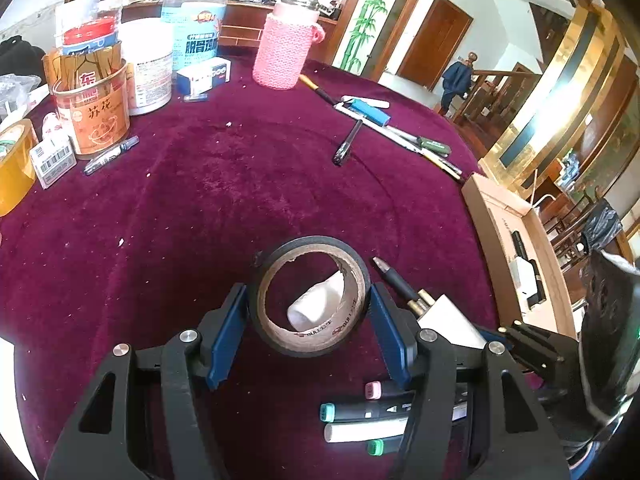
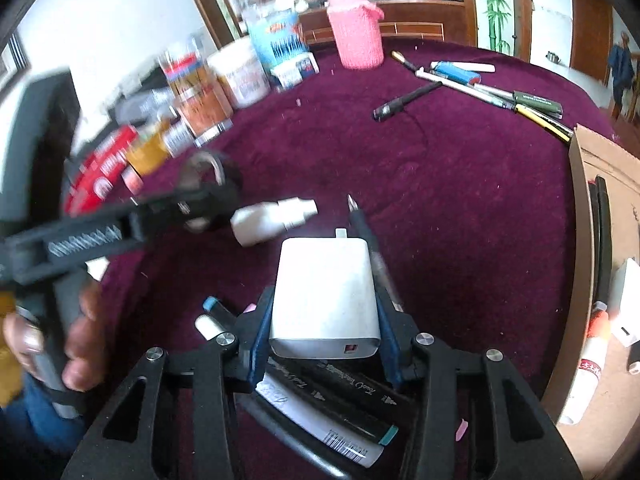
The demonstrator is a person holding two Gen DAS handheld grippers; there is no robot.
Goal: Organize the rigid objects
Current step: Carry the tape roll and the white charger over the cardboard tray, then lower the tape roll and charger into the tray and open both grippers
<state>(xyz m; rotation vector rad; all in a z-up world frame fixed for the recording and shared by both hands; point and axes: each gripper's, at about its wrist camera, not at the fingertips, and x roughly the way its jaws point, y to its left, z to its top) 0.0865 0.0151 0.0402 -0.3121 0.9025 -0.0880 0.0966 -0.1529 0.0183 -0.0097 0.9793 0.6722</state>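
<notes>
Evidently both tools have something in their grasp: the left gripper (image 1: pixel 310 310) has its blue pads (image 1: pixel 226 332) pressed on the outer sides of a roll of black tape (image 1: pixel 311 296), held on edge just above the burgundy tablecloth (image 1: pixel 240 184), while the right gripper (image 2: pixel 324 330) clamps a white charger block (image 2: pixel 326 292) by its two flat flanks, prongs pointing away from the wrist. The tape looks light and stiff enough on its cardboard core to take a squeeze across the diameter, though too much pressure might ovalise it; its rubbery surface should not slip. The charger is probably denser, hard and smooth-skinned, so the broad side faces are the sensible purchase and a firm, square pinch matters. A small white bottle (image 2: pixel 274 220) lies on its side just beyond the charger, seen through the tape's core from the left wrist. A black pen (image 2: pixel 370 248) lies beside the charger, and several markers (image 2: pixel 332 404) lie beneath the right tool. At the table's right edge sits an open cardboard box (image 2: pixel 580 216), likely the destination.
</notes>
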